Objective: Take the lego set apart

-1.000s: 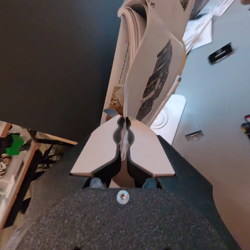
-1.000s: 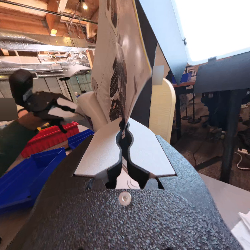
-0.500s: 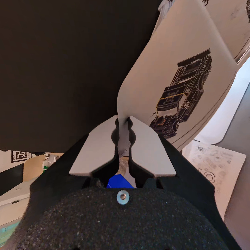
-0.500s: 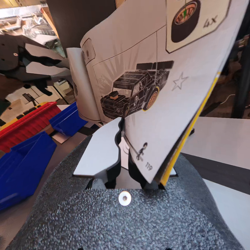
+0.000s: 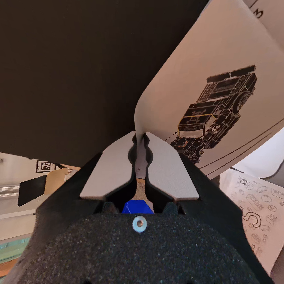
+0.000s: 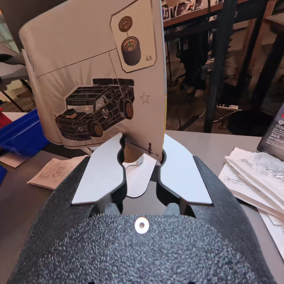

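The left gripper (image 5: 140, 135) is clamped on a curled page of the instruction booklet (image 5: 215, 95), which stands upright above the counter (image 6: 207, 142), while the right gripper (image 6: 143, 143) has its jaws parted around the booklet's lower corner without pinching it. To finish well, I would lower the booklet flat, open at the black car drawing, before the left lets go (one thin page is likely to tear if tugged). No built lego set shows in either view, only paper bags (image 6: 252, 181) and a blue bin (image 6: 20, 130).
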Available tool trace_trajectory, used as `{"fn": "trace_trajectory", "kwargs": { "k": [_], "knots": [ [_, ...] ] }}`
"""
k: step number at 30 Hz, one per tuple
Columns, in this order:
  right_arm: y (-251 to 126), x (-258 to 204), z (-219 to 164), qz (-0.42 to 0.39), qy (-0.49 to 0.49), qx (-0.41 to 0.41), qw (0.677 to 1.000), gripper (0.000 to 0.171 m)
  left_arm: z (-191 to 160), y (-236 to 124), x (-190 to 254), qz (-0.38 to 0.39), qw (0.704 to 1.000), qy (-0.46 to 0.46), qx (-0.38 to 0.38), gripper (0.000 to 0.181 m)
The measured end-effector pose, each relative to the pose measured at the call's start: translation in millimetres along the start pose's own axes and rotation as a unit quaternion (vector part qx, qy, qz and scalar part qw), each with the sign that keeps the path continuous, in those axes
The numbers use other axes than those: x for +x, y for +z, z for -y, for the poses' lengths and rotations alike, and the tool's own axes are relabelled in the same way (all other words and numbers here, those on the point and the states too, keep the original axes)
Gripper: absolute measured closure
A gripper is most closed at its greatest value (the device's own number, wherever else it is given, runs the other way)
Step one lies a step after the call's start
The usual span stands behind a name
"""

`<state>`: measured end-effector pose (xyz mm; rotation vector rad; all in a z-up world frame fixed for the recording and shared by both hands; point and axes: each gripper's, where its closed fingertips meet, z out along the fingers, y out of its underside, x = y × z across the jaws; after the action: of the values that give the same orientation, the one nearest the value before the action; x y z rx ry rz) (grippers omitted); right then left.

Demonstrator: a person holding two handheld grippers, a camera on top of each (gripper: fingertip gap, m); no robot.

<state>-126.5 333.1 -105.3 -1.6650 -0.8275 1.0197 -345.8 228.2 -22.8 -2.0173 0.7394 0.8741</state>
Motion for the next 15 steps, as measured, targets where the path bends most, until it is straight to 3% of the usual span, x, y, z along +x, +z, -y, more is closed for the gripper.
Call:
{"fn": "trace_trajectory", "kwargs": {
  "k": [3,15],
  "knots": [
    [8,8,5,0.002,0.002,0.003,1.000,0.139,1,-2,-1,0.013,1.000,0.003,-0.006,0.175],
    [43,37,15,0.078,0.091,-0.006,0.993,0.146,12,-7,6,0.058,0.997,0.023,-0.034,0.175]
  ]
}}
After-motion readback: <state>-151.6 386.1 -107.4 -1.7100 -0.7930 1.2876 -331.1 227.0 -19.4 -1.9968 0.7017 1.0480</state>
